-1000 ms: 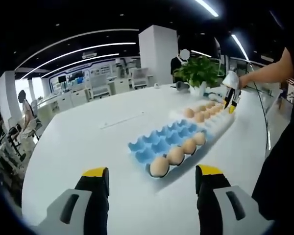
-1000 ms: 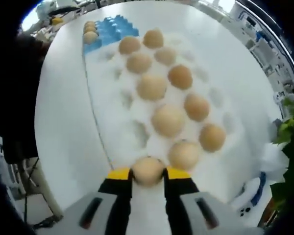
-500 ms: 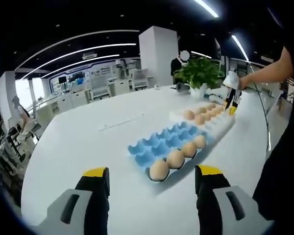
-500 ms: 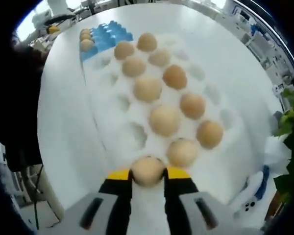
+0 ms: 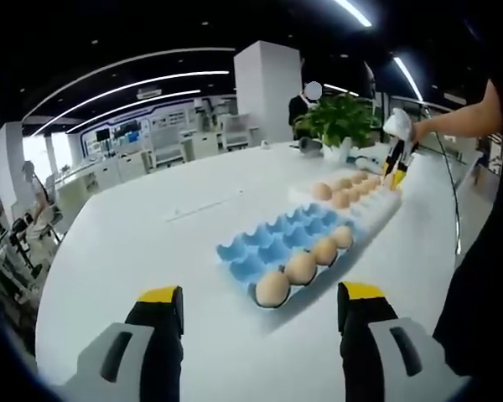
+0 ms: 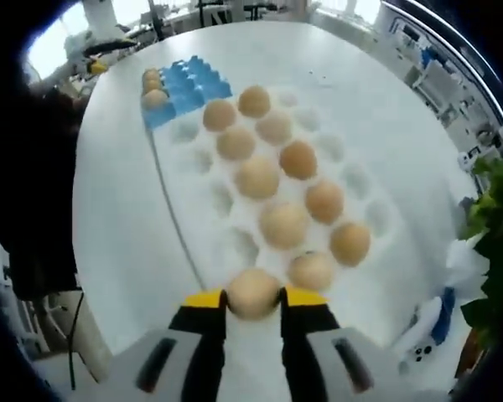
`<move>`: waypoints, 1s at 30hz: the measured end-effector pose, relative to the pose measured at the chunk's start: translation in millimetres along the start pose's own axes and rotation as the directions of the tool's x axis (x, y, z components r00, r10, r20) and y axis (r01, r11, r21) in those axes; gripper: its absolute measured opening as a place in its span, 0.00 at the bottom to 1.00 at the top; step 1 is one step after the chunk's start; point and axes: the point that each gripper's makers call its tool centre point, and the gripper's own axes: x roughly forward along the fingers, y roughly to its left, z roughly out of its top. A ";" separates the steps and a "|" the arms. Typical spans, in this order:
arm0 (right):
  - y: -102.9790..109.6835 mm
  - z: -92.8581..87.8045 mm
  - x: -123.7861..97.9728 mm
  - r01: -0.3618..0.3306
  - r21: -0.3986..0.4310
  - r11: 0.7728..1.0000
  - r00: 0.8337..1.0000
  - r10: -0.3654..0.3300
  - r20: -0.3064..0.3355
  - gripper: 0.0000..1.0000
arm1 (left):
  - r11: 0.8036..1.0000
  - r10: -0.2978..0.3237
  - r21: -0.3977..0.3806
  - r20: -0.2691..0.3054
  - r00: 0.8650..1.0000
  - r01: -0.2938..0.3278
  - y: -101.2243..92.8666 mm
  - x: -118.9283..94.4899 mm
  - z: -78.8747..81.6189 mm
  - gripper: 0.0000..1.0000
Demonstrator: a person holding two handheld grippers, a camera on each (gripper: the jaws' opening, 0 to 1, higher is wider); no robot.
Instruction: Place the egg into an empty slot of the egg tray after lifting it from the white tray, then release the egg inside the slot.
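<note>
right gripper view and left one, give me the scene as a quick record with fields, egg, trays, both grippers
held egg: clamped between the right gripper jaws, egg raised over the near end of the white tray
white tray: nine eggs in its slots, several slots empty
blue egg tray: four eggs in its near row, the other slots empty
left gripper: open, holding nothing, above the white table
stage: egg lifted, not yet in the blue tray

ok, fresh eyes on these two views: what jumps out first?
The egg pinched in the right claw, held over the near end of the white tray with its two rows of brown eggs. Then the blue egg tray on the white table, four eggs along its near edge, with the open left claw in front of it.
</note>
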 end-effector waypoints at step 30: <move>16.0 23.9 5.6 -0.017 -0.081 0.997 1.000 0.018 0.012 0.24 | 1.000 0.007 -0.009 0.005 1.000 -0.006 3.1 -1.3 -3.1 0.82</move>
